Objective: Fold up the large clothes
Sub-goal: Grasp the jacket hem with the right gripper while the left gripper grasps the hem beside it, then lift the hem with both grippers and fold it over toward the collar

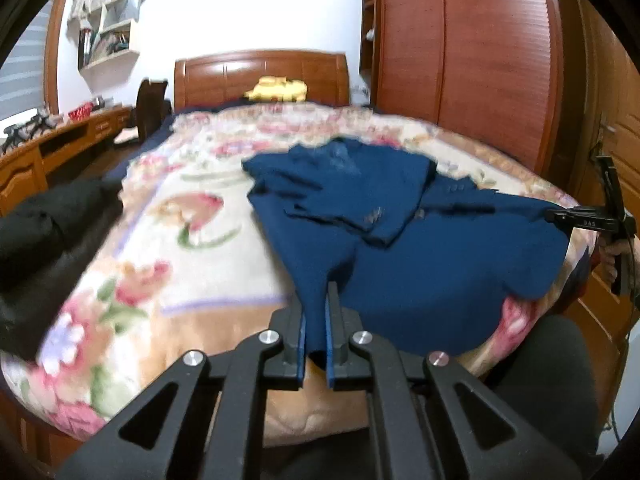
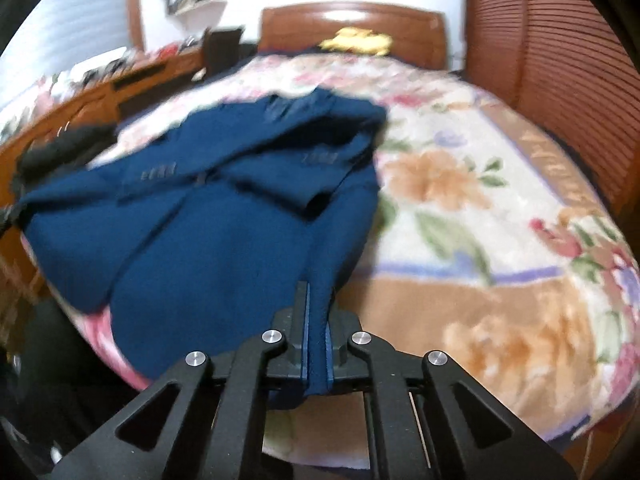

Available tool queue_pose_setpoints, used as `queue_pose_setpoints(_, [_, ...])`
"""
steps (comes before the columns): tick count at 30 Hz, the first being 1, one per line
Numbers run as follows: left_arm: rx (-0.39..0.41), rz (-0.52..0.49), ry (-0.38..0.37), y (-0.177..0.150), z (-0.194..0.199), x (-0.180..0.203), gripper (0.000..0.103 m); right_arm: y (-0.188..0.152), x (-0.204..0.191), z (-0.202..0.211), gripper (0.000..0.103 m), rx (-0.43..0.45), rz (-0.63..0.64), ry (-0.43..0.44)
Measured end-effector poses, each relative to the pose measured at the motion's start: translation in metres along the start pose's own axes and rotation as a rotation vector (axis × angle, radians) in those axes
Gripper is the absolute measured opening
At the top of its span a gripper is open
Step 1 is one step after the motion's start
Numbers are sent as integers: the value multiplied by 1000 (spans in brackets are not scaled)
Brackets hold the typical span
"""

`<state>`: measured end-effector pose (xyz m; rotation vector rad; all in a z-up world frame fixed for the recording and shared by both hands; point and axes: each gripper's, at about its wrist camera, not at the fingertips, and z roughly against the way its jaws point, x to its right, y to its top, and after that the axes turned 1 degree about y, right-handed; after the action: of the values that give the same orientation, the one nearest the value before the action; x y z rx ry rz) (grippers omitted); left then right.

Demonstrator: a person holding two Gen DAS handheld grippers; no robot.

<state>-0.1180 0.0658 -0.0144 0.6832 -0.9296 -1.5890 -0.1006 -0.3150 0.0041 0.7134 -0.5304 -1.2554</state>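
My left fingers point(image 1: 320, 312) and right fingers point(image 2: 318, 316) were each clamped on a hem corner of the jacket point(image 1: 384, 216), which lay at the bed's point(image 1: 192, 208) near edge. Thin pinches (slippery fabric) could slip, undoing the crossed sleeves.

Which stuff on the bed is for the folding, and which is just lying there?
For the folding:
- blue jacket
- left gripper, shut on its hem
- right gripper, shut on its hem

Just lying about:
- black garment
- yellow thing by the headboard
- floral blanket underneath
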Motion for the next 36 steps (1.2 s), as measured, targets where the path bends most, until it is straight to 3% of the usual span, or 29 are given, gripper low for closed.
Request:
queue_pose_setpoints(5, [81, -3, -4, 25, 28, 3, 2, 27, -17, 51, 1, 126, 41, -2])
queue_pose_setpoints(18, [275, -34, -1, 96, 114, 8, 2, 72, -50, 145, 1, 301, 135, 26])
queue_pose_setpoints(28, [385, -84, 56, 153, 182, 6, 2, 111, -65, 223, 1, 433, 206, -9])
queue_pose_setpoints(33, [344, -78, 96, 169, 165, -9, 2, 136, -53, 198, 1, 400, 193, -51])
queue_pose_setpoints(36, [262, -63, 137, 170, 119, -26, 2, 147, -42, 158, 1, 338, 178, -81])
